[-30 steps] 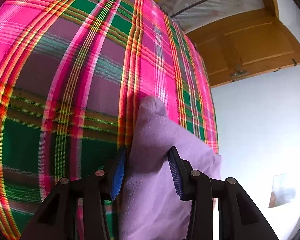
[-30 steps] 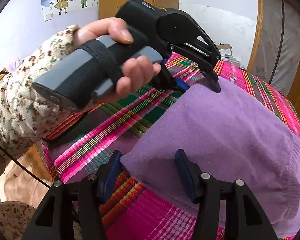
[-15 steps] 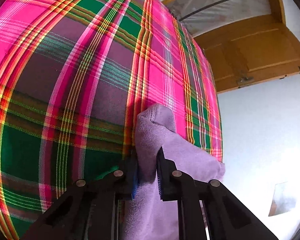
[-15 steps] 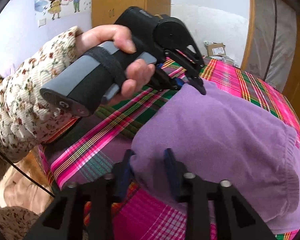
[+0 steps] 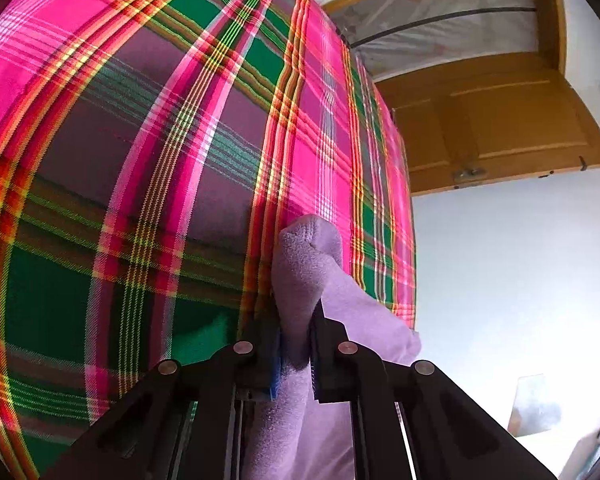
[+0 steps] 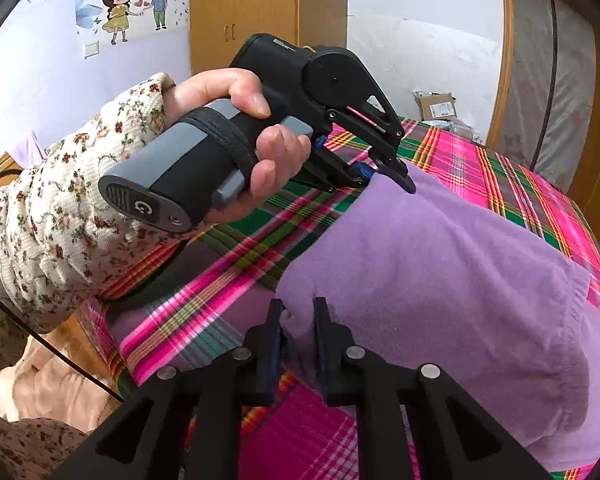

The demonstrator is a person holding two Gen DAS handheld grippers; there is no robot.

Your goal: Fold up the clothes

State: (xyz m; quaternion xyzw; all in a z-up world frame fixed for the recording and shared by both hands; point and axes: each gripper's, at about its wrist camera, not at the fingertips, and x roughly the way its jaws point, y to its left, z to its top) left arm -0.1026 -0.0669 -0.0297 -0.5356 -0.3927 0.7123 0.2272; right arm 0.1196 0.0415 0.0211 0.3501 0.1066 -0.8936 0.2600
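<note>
Tools, two: left tool [image 5: 296,344] and right tool [image 6: 297,334] each pinch one purple garment [image 6: 440,272].

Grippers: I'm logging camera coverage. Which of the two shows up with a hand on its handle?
The left gripper, seen in the right wrist view: a hand wraps its grey handle as it pinches the purple garment. The right gripper shows only its fingers, clamping the near corner.

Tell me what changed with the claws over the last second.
Both claws closed from open: the left claw pinched the far corner of the purple garment, and the right claw pinched the near corner. The garment still lies on the plaid bedspread.
</note>
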